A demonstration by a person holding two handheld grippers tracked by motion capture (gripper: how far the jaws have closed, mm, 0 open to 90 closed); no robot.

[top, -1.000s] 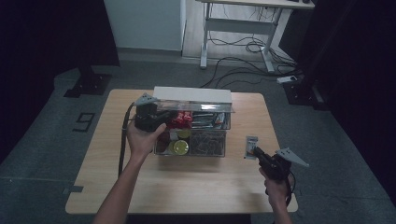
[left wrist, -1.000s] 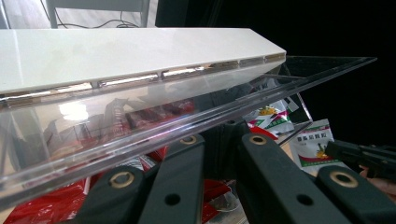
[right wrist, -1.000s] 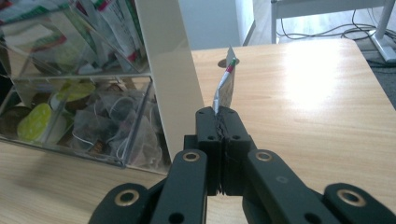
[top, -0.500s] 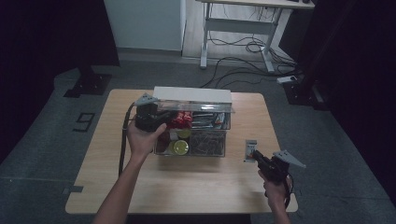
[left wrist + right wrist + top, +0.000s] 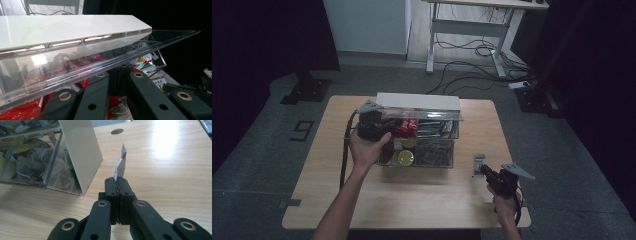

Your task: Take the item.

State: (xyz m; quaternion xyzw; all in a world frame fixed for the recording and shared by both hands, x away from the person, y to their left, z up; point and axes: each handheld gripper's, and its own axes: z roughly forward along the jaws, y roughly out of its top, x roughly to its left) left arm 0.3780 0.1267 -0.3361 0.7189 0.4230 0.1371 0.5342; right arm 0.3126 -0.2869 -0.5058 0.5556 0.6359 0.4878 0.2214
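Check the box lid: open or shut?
Open: the clear lid is lifted above the box, left gripper under its edge.

Right gripper (image 5: 482, 170) with small packet (image 5: 478, 164) shifted slightly back toward person along table (image 5: 312, 195), away from clear box (image 5: 432, 155). Left gripper (image 5: 384, 131) unchanged.

Your high view is dim and soft, with the table (image 5: 327, 200) lit from above and everything around it falling to near black. In your right gripper view, a white glare patch burns out the wood grain on the table beyond the small packet (image 5: 121, 166), which looks sharp. In your left gripper view, the box's clear lid (image 5: 105, 53) carries blurred reflections, and the near jaws are out of focus.
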